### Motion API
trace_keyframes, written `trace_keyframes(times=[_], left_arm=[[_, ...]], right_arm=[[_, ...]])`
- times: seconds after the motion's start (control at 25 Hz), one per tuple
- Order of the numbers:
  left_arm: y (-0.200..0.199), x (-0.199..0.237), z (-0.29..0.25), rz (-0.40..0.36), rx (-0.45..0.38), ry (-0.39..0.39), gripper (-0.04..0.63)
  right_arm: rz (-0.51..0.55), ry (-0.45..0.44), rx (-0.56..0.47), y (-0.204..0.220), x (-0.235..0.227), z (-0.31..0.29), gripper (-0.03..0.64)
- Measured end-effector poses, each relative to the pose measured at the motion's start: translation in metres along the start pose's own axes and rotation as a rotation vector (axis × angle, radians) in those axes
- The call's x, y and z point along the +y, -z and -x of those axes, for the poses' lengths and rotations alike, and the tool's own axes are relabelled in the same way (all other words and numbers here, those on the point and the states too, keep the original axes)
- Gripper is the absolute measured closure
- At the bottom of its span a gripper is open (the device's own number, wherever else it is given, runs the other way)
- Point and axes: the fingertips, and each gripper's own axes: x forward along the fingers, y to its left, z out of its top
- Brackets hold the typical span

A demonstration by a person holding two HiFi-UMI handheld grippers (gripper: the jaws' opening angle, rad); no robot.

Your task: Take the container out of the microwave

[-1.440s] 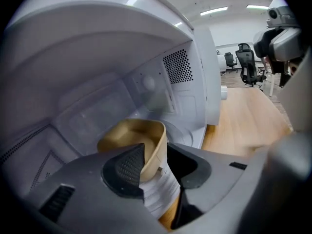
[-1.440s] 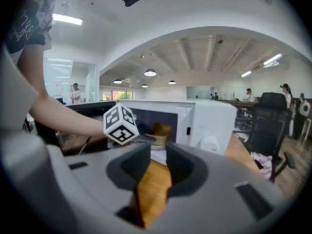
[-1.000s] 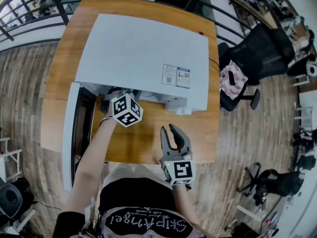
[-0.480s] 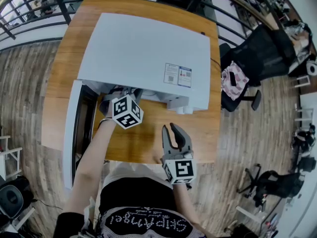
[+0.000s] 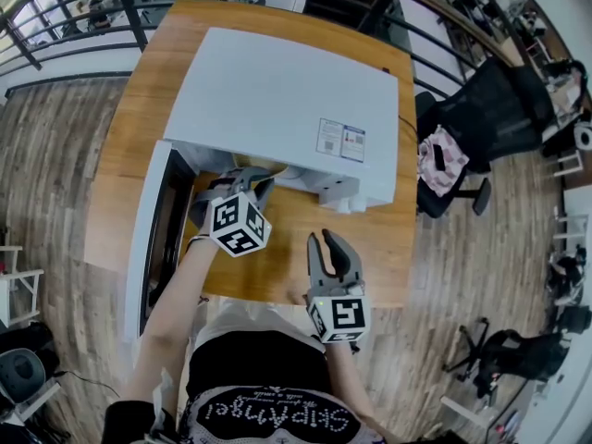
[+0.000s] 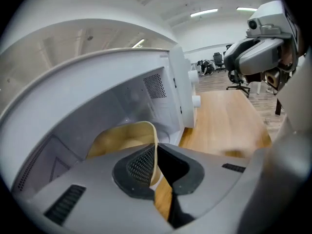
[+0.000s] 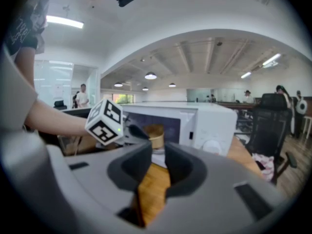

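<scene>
The white microwave stands on the wooden table with its door swung open to the left. A tan, thin-walled container sits at the oven's mouth; in the head view only a sliver of the container shows. My left gripper reaches into the opening, and its jaws have just been closing; they now pinch the container's rim. In the right gripper view the container shows in front of the dark cavity. My right gripper hovers over the table's near edge, its jaws slightly apart with nothing between them.
A black office chair with a pink cloth on it stands right of the table. A dark railing runs behind the table. The open door juts toward me at the left. Bare wood lies in front of the microwave.
The left gripper has drawn back out of the oven toward me, and a bit of the tan container now shows at the opening. The right gripper has stayed put.
</scene>
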Motion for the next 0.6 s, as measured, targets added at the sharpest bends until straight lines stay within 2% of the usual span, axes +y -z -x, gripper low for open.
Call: trace_keyframes(times=[0.2, 0.6], left_arm=[[-0.004, -0.018, 0.03, 0.006, -0.014, 0.004, 0.555], [-0.015, -0.081, 0.11, -0.021, -0.046, 0.066, 0.555]], right_arm=[[0.004, -0.004, -0.03, -0.007, 0.005, 0.007, 0.518], [0.016, -0.017, -0.093, -0.023, 0.019, 0.033, 0.522]])
